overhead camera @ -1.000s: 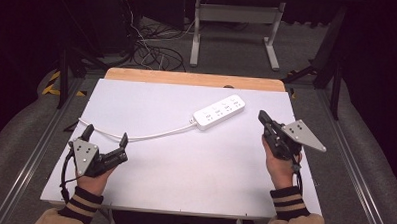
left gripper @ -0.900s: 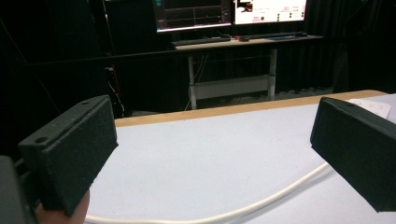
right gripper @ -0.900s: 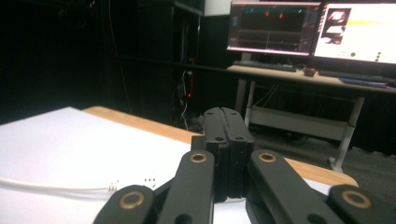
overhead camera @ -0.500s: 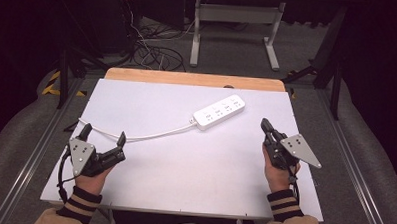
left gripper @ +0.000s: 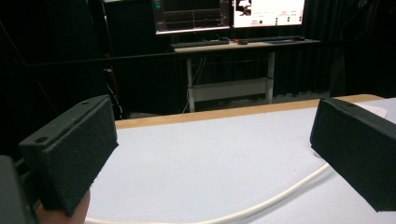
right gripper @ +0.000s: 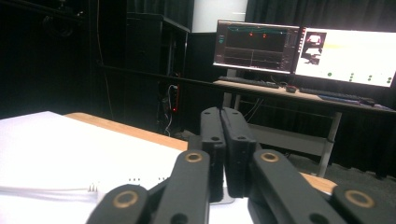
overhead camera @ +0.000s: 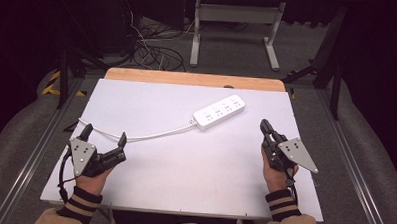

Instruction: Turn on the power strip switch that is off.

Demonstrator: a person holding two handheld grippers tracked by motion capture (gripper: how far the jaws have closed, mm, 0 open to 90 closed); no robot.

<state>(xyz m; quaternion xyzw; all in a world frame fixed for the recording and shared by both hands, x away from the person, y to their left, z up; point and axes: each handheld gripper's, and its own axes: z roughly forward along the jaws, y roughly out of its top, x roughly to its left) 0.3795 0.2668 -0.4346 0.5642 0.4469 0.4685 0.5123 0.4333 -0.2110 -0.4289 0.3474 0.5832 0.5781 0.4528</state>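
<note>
Cord [left gripper: 280, 198] runs btwn spread left gripper [overhead camera: 103, 137] fingers [left gripper: 70, 154], untouched.

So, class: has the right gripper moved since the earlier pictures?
Yes. The right gripper has drawn back toward the person, farther from the power strip, which stayed put.

Black two-jaw tools [overhead camera: 104, 137] with grey triangular plates [overhead camera: 81, 156]; striped brown-and-black knit cuffs [overhead camera: 282, 204].
</note>
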